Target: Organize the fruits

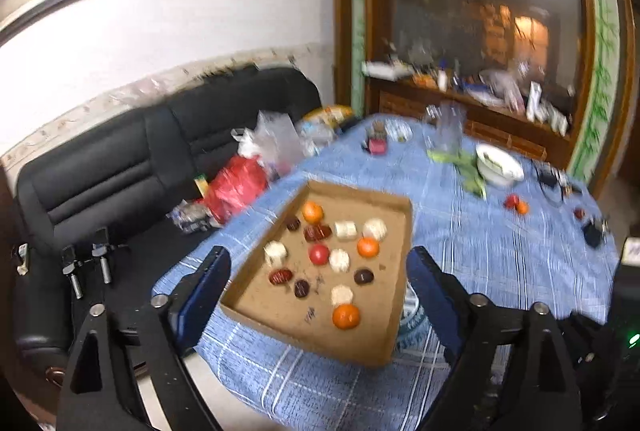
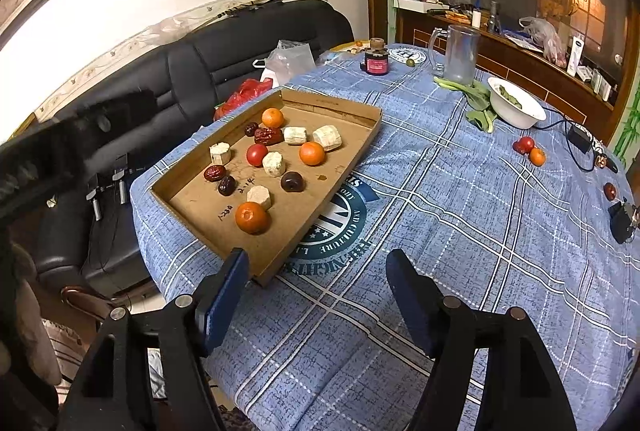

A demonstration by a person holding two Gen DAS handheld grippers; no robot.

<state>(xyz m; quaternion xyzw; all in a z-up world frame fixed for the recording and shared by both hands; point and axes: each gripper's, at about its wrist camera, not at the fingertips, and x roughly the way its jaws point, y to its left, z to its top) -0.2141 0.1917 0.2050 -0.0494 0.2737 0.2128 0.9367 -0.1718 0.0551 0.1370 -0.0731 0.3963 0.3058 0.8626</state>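
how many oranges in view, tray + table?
4. Three in the cardboard tray: far orange, middle orange, near orange. A fourth orange lies on the tablecloth, beside a red fruit. None seem hidden.

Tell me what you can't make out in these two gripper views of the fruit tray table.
- Cardboard tray: its near right corner sits behind the left gripper finger in the left wrist view.
- White bowl: contents only a green smear in the right wrist view; blurred in the left.
- Small dark fruit: near the right wrist view's edge, too small to identify.
- Shelf clutter: motion blur hides it.
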